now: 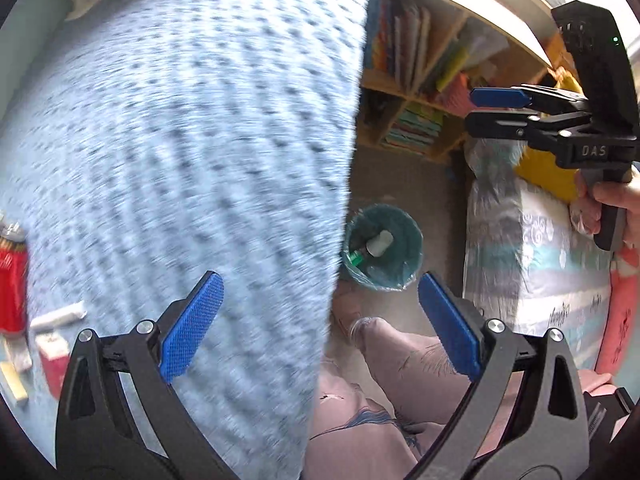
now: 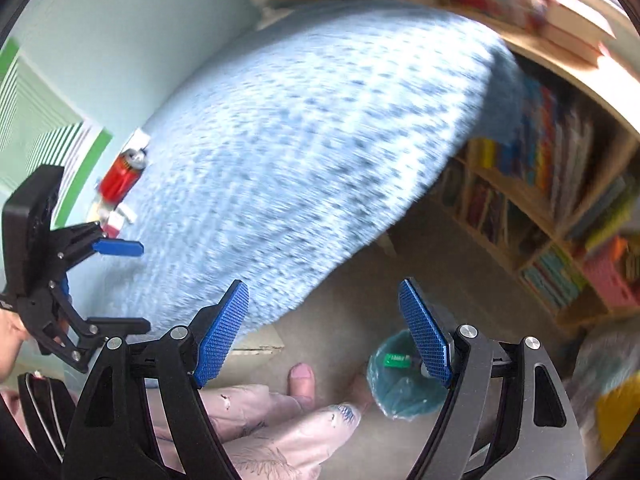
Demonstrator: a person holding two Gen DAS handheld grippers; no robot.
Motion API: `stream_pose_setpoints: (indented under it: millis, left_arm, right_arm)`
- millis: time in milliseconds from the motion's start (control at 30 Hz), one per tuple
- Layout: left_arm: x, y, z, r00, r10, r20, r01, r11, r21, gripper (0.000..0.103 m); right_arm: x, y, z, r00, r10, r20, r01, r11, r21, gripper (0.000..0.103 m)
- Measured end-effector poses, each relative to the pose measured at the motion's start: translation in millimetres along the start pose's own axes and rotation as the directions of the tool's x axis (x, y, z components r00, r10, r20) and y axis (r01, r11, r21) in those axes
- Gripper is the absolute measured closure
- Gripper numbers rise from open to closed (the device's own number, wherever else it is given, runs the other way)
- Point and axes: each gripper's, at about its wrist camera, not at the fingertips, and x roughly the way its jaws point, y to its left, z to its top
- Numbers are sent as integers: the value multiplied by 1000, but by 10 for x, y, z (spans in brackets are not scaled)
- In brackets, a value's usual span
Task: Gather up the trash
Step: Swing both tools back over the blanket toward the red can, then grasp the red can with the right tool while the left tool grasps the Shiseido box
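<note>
My left gripper & right gripper both gape wide, nothing between pads. Trash bin sits on floor well below, w/ scraps inside. Red can lies on desk, far left edge.

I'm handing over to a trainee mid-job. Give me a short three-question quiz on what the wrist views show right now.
1. True or false: the bin on the floor already holds items.
2. The red can lies: A) in the bin, B) on the blue table, C) on the bookshelf.
3. What do the left gripper and the right gripper hold?

Key
1. True: a green item and a pale one lie inside the bin.
2. B, near the table's edge, beside small cartons.
3. Nothing: both stand open and empty.
</note>
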Motion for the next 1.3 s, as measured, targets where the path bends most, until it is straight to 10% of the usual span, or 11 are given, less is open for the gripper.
stream_pose_setpoints:
  millis: [267, 800, 1300]
  left_arm:
    - [-691, 701, -409, 984, 133, 120, -111, 979, -171, 7]
    - [-1336, 2173, -1490, 897, 442, 22, -394, 821, -413, 7]
    - [-1075, 2993, -1473, 921, 388, -6, -355, 835, -421, 7]
  right_arm:
    - [272, 1031, 690, 995, 99, -33, -104, 952, -287, 25]
    - [1085, 3037, 1334, 971, 149, -185, -237, 638, -733, 25]
    - [1876, 3706, 1669, 972, 32, -232, -224, 424, -877, 15]
